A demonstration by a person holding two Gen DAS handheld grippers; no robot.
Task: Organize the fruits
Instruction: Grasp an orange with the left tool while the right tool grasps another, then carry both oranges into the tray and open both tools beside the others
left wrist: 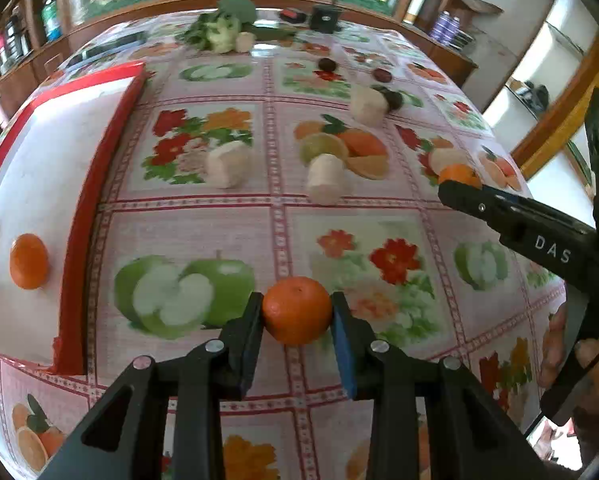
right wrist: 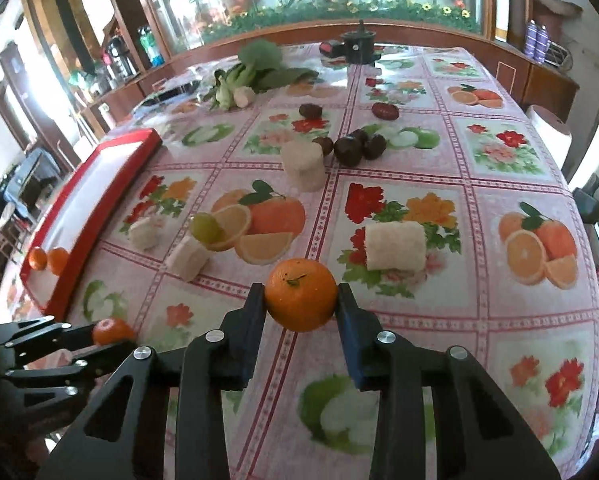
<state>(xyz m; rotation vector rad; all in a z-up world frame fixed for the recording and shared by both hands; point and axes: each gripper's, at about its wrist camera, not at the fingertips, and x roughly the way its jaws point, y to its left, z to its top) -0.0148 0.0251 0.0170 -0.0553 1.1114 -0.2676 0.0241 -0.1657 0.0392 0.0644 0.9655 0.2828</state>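
In the left wrist view my left gripper (left wrist: 297,309) is shut on an orange (left wrist: 297,312) just above the fruit-print tablecloth. My right gripper (left wrist: 455,187) reaches in from the right edge with another orange (left wrist: 457,173) at its tips. The right wrist view shows that gripper (right wrist: 301,296) shut on its orange (right wrist: 301,295), both pads pressing its sides. The left gripper (right wrist: 113,337) with its orange (right wrist: 111,330) lies at the lower left. A red-rimmed white tray (left wrist: 89,208) (right wrist: 99,240) on the left holds two oranges (right wrist: 37,258) (right wrist: 58,260).
Several white cylindrical chunks (right wrist: 303,166) (right wrist: 395,246) (left wrist: 326,178) lie scattered mid-table. Dark round fruits (right wrist: 349,151) cluster beyond them. Leafy greens (right wrist: 255,66) and a black device (right wrist: 357,47) sit at the far edge. A person's hand (left wrist: 591,354) holds the right gripper.
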